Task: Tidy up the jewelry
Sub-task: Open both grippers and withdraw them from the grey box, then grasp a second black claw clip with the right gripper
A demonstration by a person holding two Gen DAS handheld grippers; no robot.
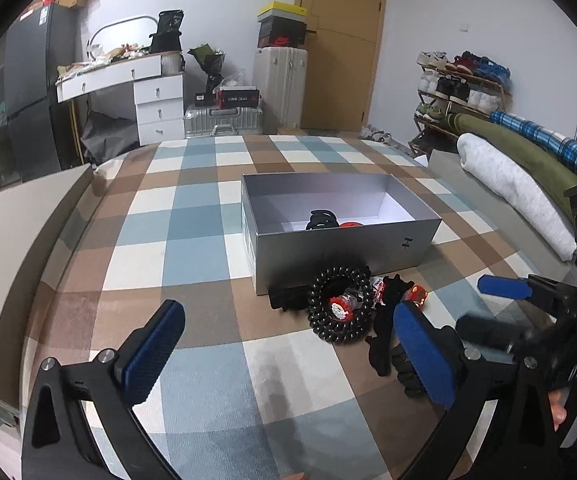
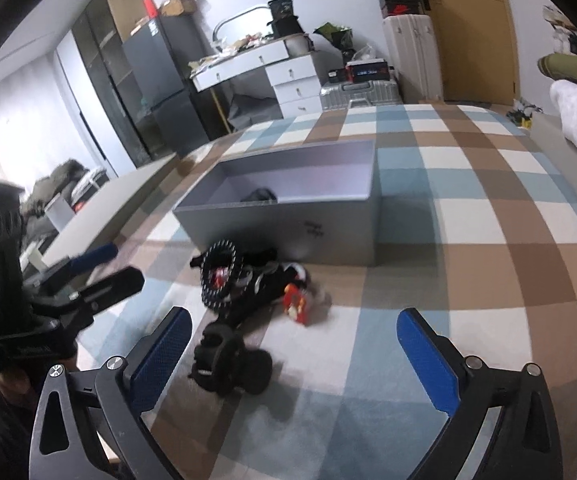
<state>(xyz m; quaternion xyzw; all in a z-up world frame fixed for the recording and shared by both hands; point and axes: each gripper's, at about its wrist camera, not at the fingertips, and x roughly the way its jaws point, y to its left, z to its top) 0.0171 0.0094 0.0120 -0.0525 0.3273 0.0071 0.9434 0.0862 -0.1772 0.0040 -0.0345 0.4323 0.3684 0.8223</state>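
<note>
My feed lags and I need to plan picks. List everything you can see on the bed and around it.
box: one, silver-grey, open, mid-bed
clip: one, black, inside box
red item: one, inside box, mostly hidden
coil band: one, black, before the box
red-white piece: one, inside coil band
red charm: one, right of coil band
black pieces: several, tangled, nearest the right tool
bedspread: one, blue-brown-white check
bedding rolls: three, white, green, blue plaid, right edge
suitcases: two, silver and white, by the door
left tool: open, empty
right tool: open, empty
</note>
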